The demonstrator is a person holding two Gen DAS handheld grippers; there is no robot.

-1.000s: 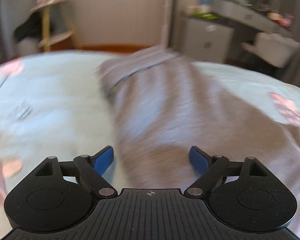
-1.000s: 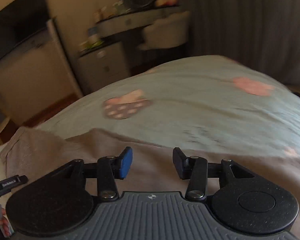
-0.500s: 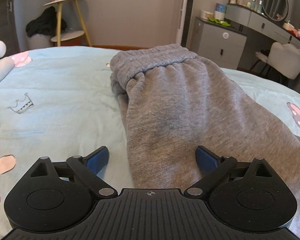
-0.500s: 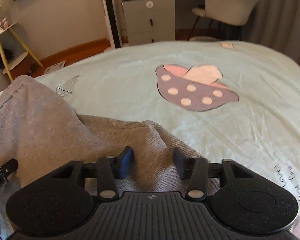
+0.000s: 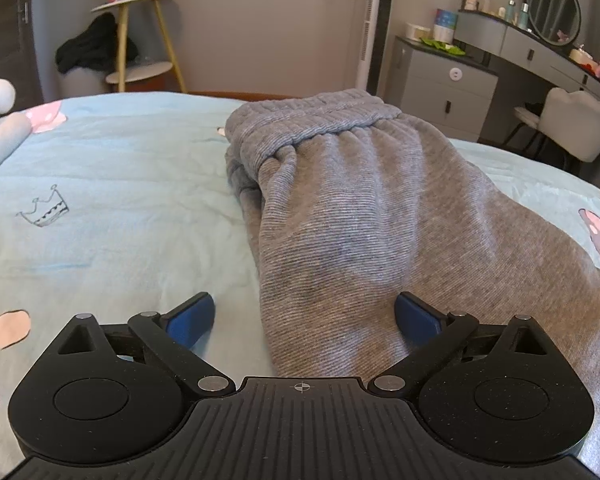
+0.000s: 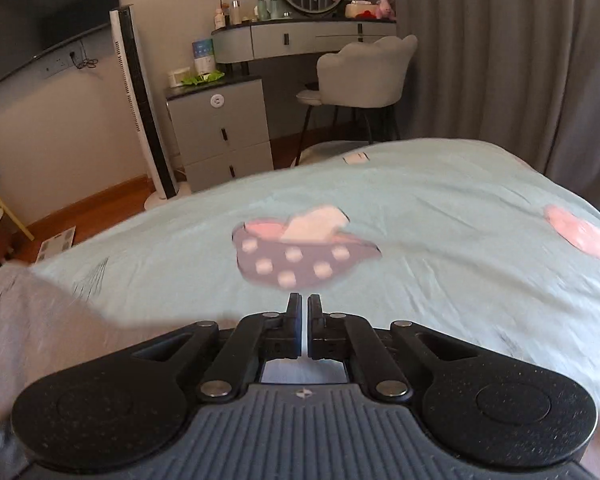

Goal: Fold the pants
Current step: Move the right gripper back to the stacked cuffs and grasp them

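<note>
pants: grey ribbed pants lie on the bed, waistband at the far end from the left wrist camera, the cloth running back toward that camera and off to its right.
fold state: looks like one lengthwise fold is done. Two layers show at the waistband, one leg seems stacked on the other. My read, not certain.
left tongs: left tongs wide apart, jaws have just been opening. One blue pad sits over bare sheet just left of the pants' edge, the other over the cloth. Pants' left edge is between the jaws but nothing is pinched.
right tongs: right tongs closed together, jaws have just been closing, nothing between them. Only the pale blue sheet and the spotted purple print lie ahead of the tips.
pants vs right tongs: in the right wrist view the pants are off to the left of the tongs, blurred, not touching the tips.
leg ends: hems not visible in either view, cannot tell how they lie.
left to do: crosswise fold(s), hem end up toward the waistband, then flatten. Neither tongs holds cloth, so a new grasp is needed first.
progress: roughly halfway, judged from the layering alone.
</note>
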